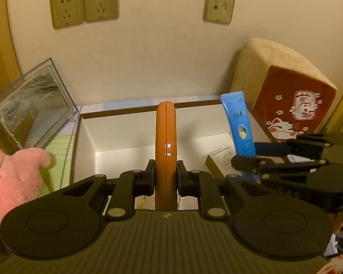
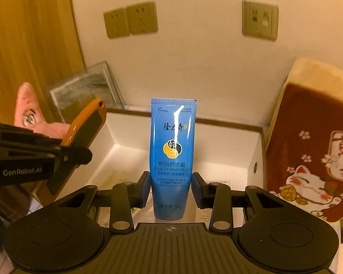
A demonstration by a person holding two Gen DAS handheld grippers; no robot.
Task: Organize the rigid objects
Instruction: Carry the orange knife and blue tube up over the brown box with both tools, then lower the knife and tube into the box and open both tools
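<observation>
- Left wrist view: a cream wall with sockets (image 1: pixel 84 5) stands behind an open white box (image 1: pixel 148 132), which has a clear plastic case (image 1: pixel 34 105) on its left and a cushion with a lucky cat (image 1: pixel 285 96) on its right.
- The left hand-held gripper (image 1: pixel 165 178) is closed tight on an orange flat case (image 1: pixel 166 146), held on edge above the box. A pink plush toy (image 1: pixel 13 175) lies at the left. A small carton (image 1: pixel 219 162) already sits in the box.
- Right wrist view: same wall, box (image 2: pixel 217 146) and cushion (image 2: pixel 308 148).
- The right hand-held gripper (image 2: pixel 170 188) is partly closed on a blue hand cream tube (image 2: pixel 171 155), cap end down, over the box.
- Judged step: both items are being carried to the box. Next calls for lowering each into free floor space, clear of the carton and of each other, then letting go.
</observation>
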